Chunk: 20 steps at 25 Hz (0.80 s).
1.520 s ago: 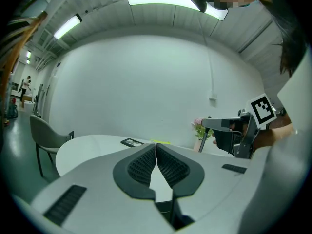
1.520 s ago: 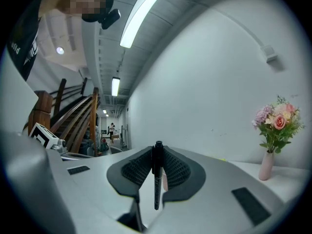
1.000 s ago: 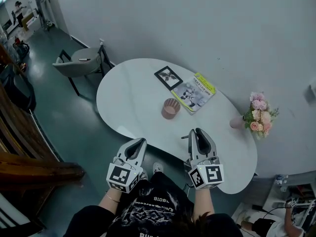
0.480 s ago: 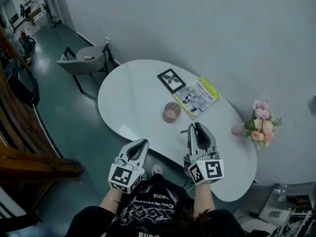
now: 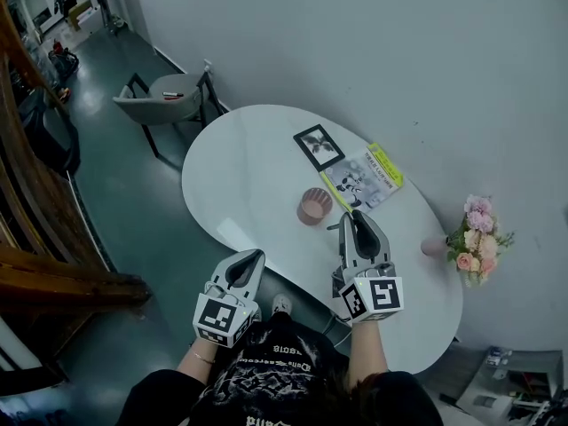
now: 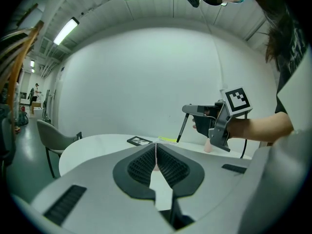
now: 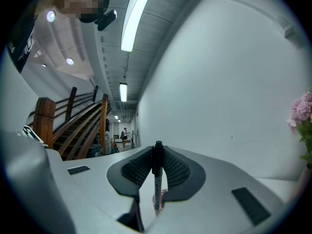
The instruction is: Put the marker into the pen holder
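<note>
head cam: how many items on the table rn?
4: framed picture at the far side, magazine right of it, pink pen holder nearer, flower vase at the right edge. The right gripper may hide more.

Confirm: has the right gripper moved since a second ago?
Yes. The right gripper, shut on the marker, has advanced over the table: its tips were short of the pen holder, now beside it.

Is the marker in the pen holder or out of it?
Out: the right gripper holds the marker upright, clear of the pink pen holder.
</note>
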{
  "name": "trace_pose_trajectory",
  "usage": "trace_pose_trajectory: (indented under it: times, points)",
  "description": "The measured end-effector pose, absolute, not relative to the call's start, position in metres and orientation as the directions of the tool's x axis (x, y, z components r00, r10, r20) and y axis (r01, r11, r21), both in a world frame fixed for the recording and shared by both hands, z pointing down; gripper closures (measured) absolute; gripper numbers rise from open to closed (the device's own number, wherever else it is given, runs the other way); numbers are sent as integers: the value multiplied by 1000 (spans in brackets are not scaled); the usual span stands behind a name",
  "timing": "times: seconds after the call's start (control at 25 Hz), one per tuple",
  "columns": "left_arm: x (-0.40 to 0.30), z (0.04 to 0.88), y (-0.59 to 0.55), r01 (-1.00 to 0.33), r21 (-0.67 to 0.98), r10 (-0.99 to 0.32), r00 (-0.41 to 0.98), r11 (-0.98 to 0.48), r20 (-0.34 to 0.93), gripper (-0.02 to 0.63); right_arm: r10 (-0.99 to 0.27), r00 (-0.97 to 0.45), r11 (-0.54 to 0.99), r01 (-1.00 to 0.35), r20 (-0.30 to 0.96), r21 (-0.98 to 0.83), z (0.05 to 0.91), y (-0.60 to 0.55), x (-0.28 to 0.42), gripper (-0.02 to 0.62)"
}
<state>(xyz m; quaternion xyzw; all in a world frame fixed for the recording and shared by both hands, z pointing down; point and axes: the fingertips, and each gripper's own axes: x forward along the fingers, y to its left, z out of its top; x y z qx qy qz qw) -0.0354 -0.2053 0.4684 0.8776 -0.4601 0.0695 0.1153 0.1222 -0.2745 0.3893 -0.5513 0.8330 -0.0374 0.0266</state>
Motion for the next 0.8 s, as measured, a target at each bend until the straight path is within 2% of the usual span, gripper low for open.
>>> trace_pose_trajectory:
  times: [0.8]
  points:
    - [-43, 472, -228, -873, 161, -840, 487, -460, 240, 580, -880, -474, 471, -877, 9, -99, 410, -338, 111, 508]
